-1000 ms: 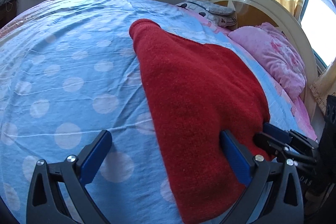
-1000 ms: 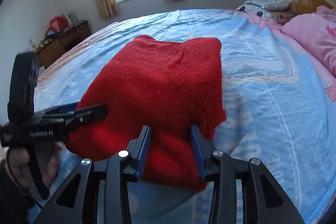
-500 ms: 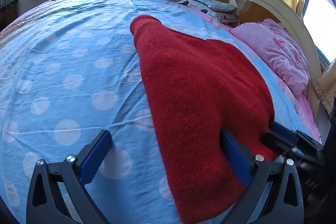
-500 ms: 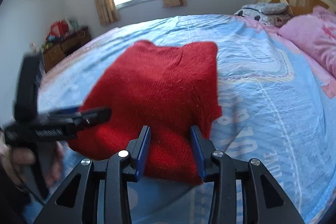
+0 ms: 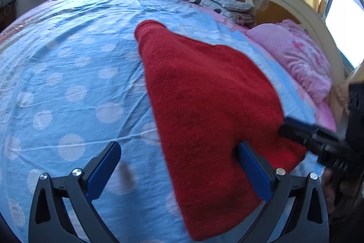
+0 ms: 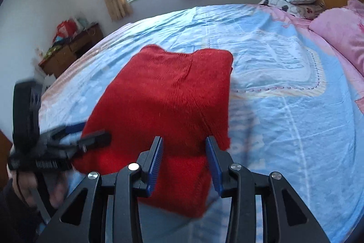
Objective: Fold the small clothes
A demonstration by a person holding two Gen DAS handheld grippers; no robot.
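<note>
Your left gripper (image 5: 177, 165) is spread wide, gripping nothing; its right finger lies against the red sweater (image 5: 211, 106). Your right gripper (image 6: 184, 163) is parted about halfway across the sweater's near edge — whether it grips is unclear. The sweater lies folded on the blue bedsheet (image 5: 68, 83), near the pink pillow (image 5: 298, 56).

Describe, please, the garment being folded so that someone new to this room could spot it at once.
Start with the bed, covered by a light blue sheet with pale polka dots. On the sheet, short of the pink pillow by the headboard, lies a red knitted sweater, folded into a rough rectangle. It is the only red, fuzzy item on the bed; everything around it is pale blue or pink.
</note>
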